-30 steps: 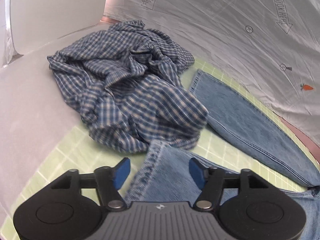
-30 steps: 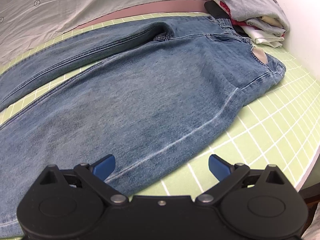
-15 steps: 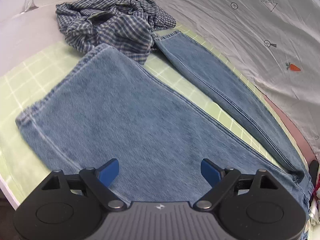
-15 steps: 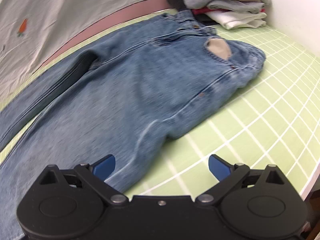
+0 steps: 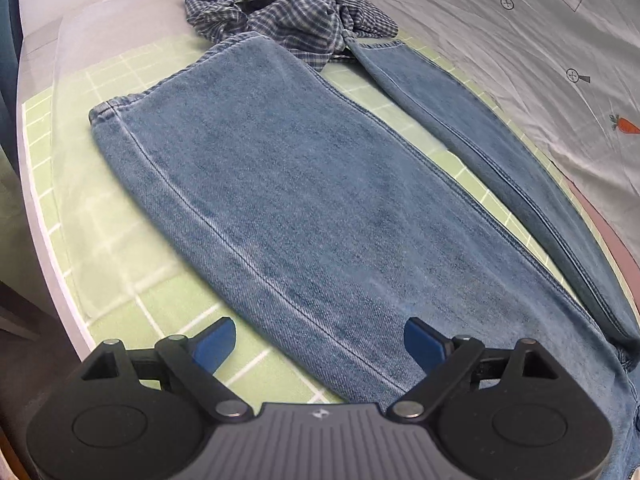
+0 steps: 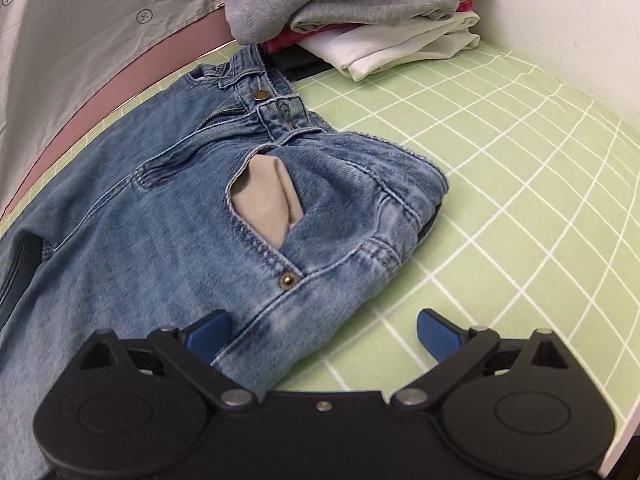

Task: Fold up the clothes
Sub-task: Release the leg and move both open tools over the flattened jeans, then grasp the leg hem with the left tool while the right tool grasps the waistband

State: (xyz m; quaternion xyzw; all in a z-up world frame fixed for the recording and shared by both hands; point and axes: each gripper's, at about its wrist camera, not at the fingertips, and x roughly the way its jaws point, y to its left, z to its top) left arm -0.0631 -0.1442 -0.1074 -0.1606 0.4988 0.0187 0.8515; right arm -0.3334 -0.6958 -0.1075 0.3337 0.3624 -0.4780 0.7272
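A pair of blue jeans (image 5: 320,200) lies flat on the green grid mat (image 5: 112,184), front side up. The left wrist view shows both legs running away from me. My left gripper (image 5: 320,344) is open and empty over the near leg's upper part. The right wrist view shows the waistband end (image 6: 280,216) with a beige pocket lining (image 6: 264,200) poking out. My right gripper (image 6: 324,332) is open and empty, just above the jeans' hip edge and the mat.
A crumpled blue checked shirt (image 5: 280,16) lies at the leg hems. A stack of folded clothes (image 6: 360,12) stands behind the waistband. A grey printed sheet (image 5: 520,40) hangs along the far side. The table edge (image 5: 44,240) is at left.
My left gripper has pulled back from the checked shirt along the leg toward the thigh. My right gripper has moved along the jeans toward the waistband. Both stay open.
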